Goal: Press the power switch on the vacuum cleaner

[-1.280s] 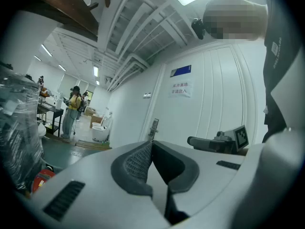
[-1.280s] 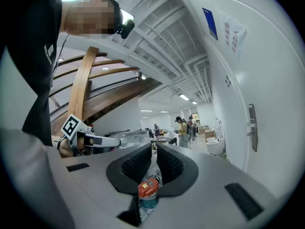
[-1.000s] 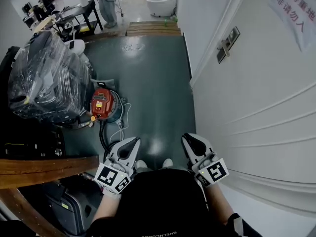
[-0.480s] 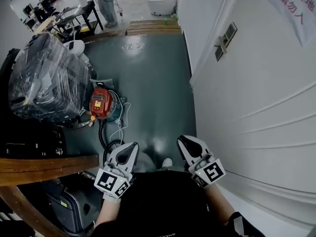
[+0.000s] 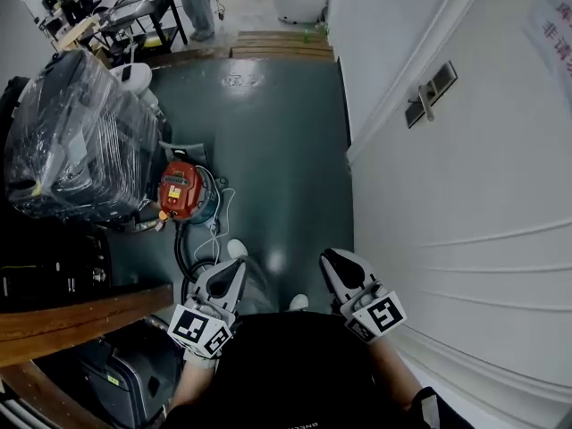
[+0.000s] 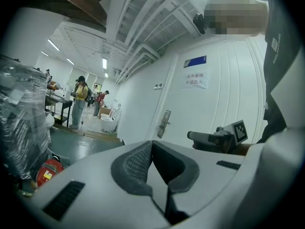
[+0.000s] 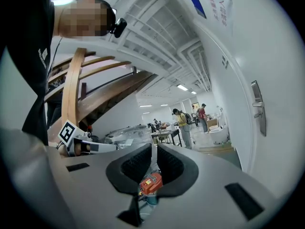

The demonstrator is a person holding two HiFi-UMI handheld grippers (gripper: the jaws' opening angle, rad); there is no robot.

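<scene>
Head view: the left tongs [image 5: 228,273] and right tongs [image 5: 342,266] hang side by side above the grey floor [image 5: 277,150]. The red vacuum cleaner [image 5: 181,189] sits on the floor ahead and left of the left tongs, well apart.

Left gripper view: the jaws meet at the tips, nothing between them.

Right gripper view: the jaws are drawn together and empty. The vacuum cleaner shows beyond them.

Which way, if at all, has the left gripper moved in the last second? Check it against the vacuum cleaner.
Yes, slightly: the left gripper drew back toward the person, away from the vacuum cleaner.
</scene>
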